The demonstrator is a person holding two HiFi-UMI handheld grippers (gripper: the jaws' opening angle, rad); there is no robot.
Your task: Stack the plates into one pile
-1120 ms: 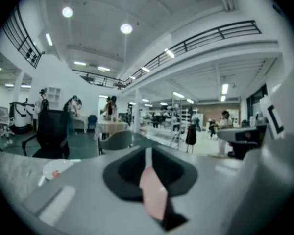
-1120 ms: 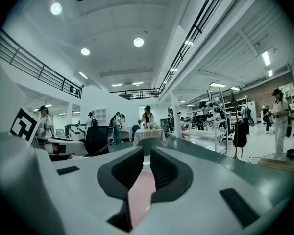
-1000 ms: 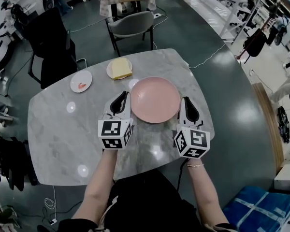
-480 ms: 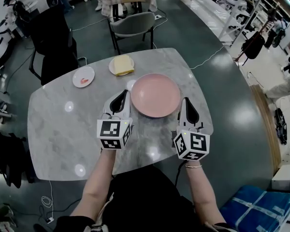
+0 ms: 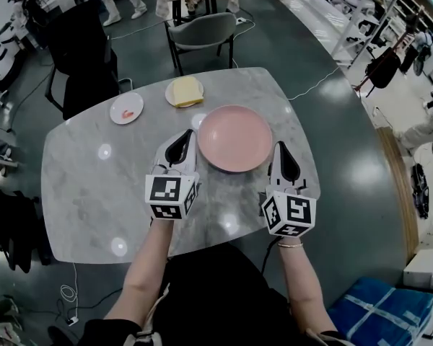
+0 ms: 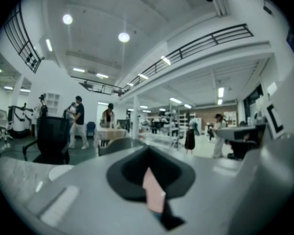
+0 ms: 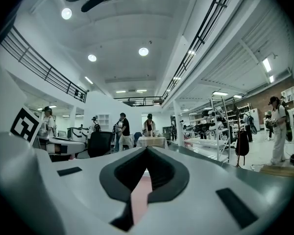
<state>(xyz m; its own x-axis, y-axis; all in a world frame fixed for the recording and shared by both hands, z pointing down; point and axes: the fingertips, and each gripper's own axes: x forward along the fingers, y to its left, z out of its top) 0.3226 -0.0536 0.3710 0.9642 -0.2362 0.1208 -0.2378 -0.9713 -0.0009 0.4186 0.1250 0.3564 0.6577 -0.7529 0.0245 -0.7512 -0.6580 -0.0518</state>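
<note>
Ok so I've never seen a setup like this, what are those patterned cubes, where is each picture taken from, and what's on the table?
There is no robot here. A person holds a two-jaw tool in each hand; the patterned cubes are part of those tools. The wide picture comes from a camera on the person's head, looking down. The other two come from a camera riding on each tool, looking along its jaws. On the marble table lie a large pink plate, a small white plate with something red on it, and another small plate carrying a yellow block. The left tool is shut on the pink plate's left edge, the right tool on its right edge; each tool's own view shows a pink sliver between its closed jaws.
</note>
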